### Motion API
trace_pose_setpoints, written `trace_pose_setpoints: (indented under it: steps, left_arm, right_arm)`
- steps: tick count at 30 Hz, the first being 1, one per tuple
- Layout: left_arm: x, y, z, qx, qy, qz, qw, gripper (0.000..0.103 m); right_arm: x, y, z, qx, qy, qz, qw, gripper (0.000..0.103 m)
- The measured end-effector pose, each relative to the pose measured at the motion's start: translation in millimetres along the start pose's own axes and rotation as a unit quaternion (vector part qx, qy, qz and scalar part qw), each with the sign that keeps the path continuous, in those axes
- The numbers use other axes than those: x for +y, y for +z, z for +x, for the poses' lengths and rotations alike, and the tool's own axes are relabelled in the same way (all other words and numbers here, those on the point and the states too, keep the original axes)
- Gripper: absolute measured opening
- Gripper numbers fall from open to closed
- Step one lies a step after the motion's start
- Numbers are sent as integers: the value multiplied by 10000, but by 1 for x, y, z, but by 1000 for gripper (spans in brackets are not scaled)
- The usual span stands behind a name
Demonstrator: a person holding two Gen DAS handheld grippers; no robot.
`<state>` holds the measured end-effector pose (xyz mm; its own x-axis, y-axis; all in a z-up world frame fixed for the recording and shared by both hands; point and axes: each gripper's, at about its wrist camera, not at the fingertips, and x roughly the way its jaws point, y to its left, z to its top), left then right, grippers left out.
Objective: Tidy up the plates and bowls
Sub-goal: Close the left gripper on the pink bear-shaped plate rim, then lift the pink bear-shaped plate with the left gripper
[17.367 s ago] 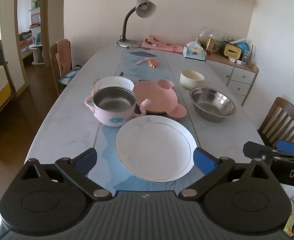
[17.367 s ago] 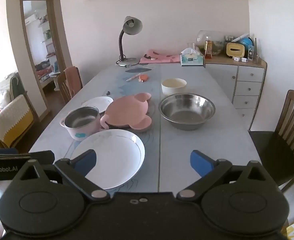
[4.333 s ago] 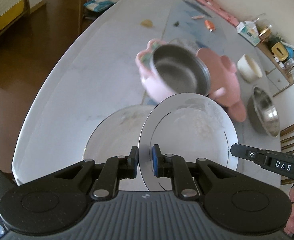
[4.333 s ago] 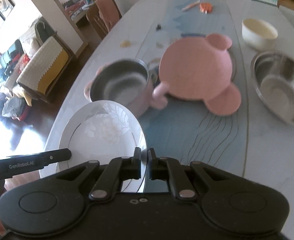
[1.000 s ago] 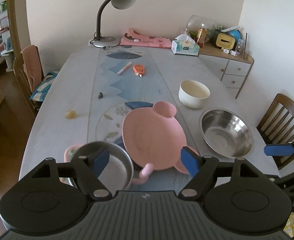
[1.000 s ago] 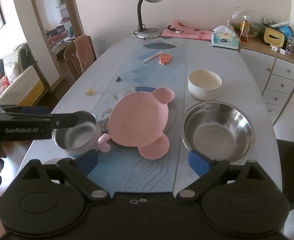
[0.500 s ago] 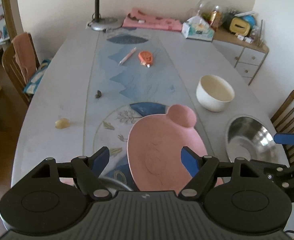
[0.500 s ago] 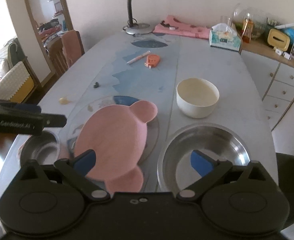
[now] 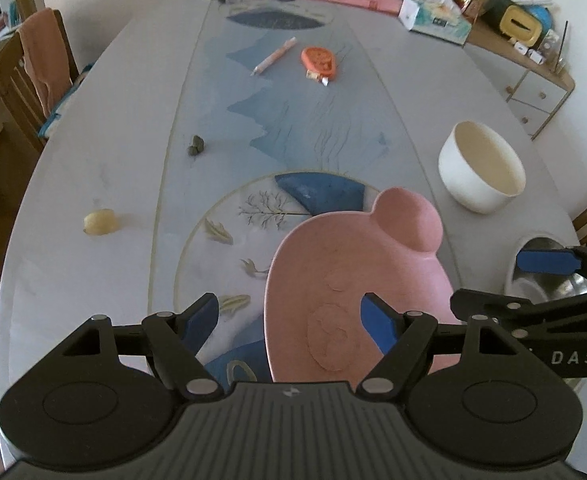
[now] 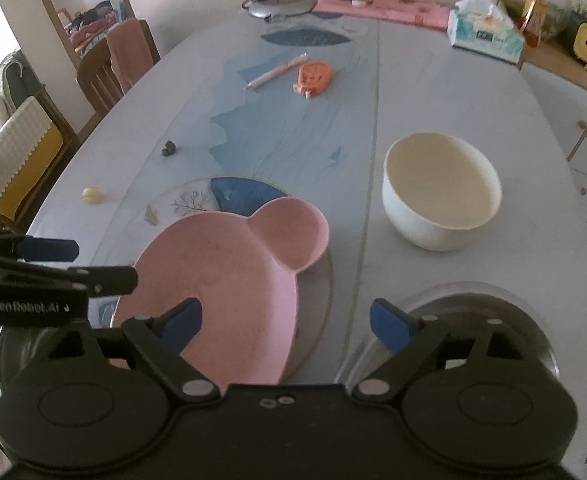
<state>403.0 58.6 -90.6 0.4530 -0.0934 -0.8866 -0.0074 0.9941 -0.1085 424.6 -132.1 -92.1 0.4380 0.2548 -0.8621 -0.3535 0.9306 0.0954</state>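
Bowls: white bowl [image 10: 441, 196] empty; steel bowl [image 10: 473, 300] partly hidden.

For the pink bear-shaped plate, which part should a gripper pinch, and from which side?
Probably the thin raised rim of the pink bear-shaped plate, from the near edge. It rests on a larger plate, so its rim overhangs with room for a finger beneath.

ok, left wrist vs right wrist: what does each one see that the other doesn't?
Left wrist only: the open right claw at frame right.

Right wrist only: the left claw at frame left, and a grey metal pot partly hidden beneath it.

Both: the pink bear-shaped plate on a round patterned plate, the white ceramic bowl, the steel mixing bowl, the pink pen and the orange case.
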Motion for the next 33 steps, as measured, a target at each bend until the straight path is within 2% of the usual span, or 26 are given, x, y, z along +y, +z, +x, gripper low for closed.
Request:
trace_pose_setpoints:
  steps: [3,6,9,11,13,16,17,19,23,28,33]
  left_arm:
    - [3,4,11,145,33,-49,9999,77]
    - [6,5,22,325,24,-85,9994,67]
    - [9,5,33,497,20,-173,9986,64]
    - [11,5,39,619,-18,-216,9978,54]
    - [13,4,44,742,-47,-271,9969,44]
    - [14,1,49,881,-152,-339,9954,37]
    - [14,0,50,900,-176,-340,9952,35]
    - [13,-2,51,932,-188,-321,9949,32]
    - [11,-3,53,966,-121,-287,9948,24]
    - [13,-3,54,940,-46,-303,9951,17]
    - [12,-4,52,922,39,-246,9954,12]
  right_arm:
    - [0,4,12,135,-34,-30,9999,86]
    - [-3,6,22,311,-33,28,9995,78]
    - [-2,5,30,450,-20,-8,9990,75]
    - [0,4,34,514,-32,-57,9987,72]
    - [-1,4,37,572,-35,-41,9984,65]
    - [-3,2,41,663,-1,-24,9978,57]
    - [-3,1,41,690,4,-24,9976,56]
    - [-5,0,43,731,15,-31,9973,46]
    - [-8,-3,45,797,36,6,9968,36]
    - [-9,-5,48,844,61,16,9964,17]
    - [-9,-8,49,845,62,79,9964,8]
